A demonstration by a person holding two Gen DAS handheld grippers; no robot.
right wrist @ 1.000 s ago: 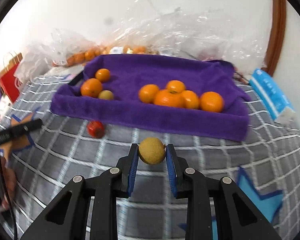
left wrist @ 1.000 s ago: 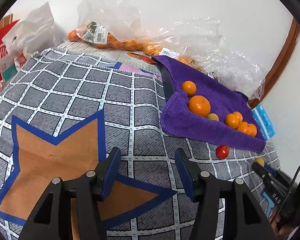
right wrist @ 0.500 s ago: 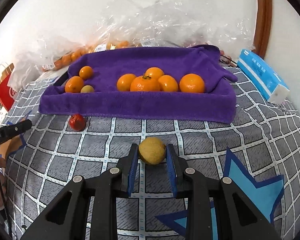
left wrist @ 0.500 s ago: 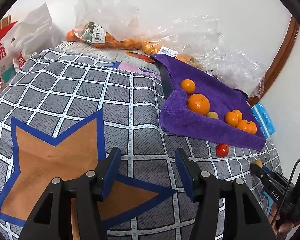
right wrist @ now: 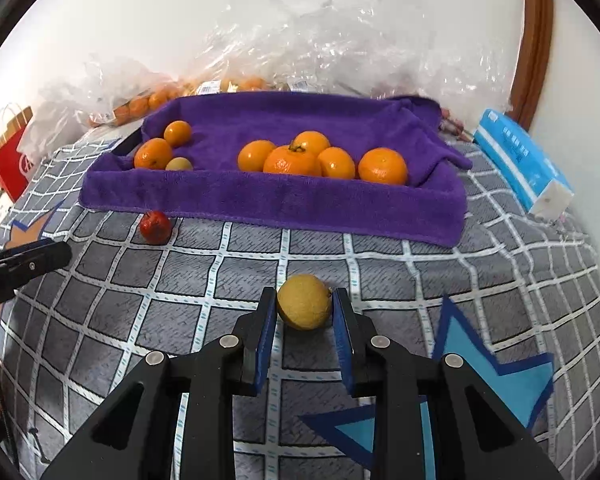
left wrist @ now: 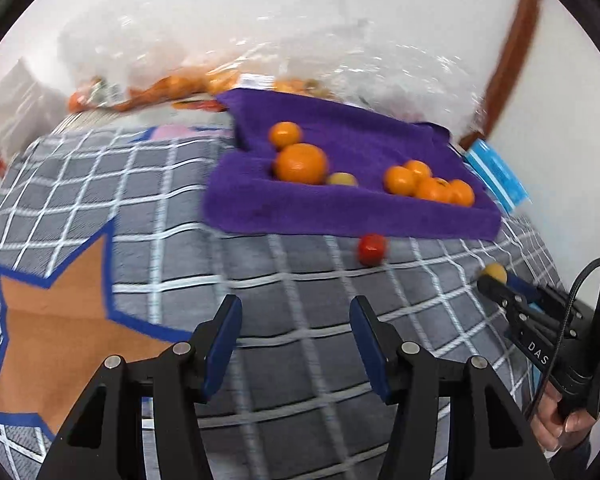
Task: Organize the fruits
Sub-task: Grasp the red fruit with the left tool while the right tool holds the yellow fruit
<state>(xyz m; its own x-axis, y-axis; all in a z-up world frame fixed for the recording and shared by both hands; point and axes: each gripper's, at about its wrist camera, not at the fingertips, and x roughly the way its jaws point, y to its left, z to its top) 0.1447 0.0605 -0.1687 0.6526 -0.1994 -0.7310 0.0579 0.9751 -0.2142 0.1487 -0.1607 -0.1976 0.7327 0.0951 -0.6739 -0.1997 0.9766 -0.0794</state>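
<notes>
Yellow fruit (right wrist: 304,306): clamped in right gripper (right wrist: 305,314). Purple tray (right wrist: 272,200) at 12 o'clock, near. Red fruit (left wrist: 372,249): 1 o'clock of empty, apart left gripper (left wrist: 296,340), the nearer claw.

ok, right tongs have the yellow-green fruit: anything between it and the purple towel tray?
Nothing visible. The right tongs are shut on the round yellow-green fruit, and only bare grey checked blanket lies before the purple towel-lined tray. The small red fruit sits off to the left by the tray's front edge.
</notes>
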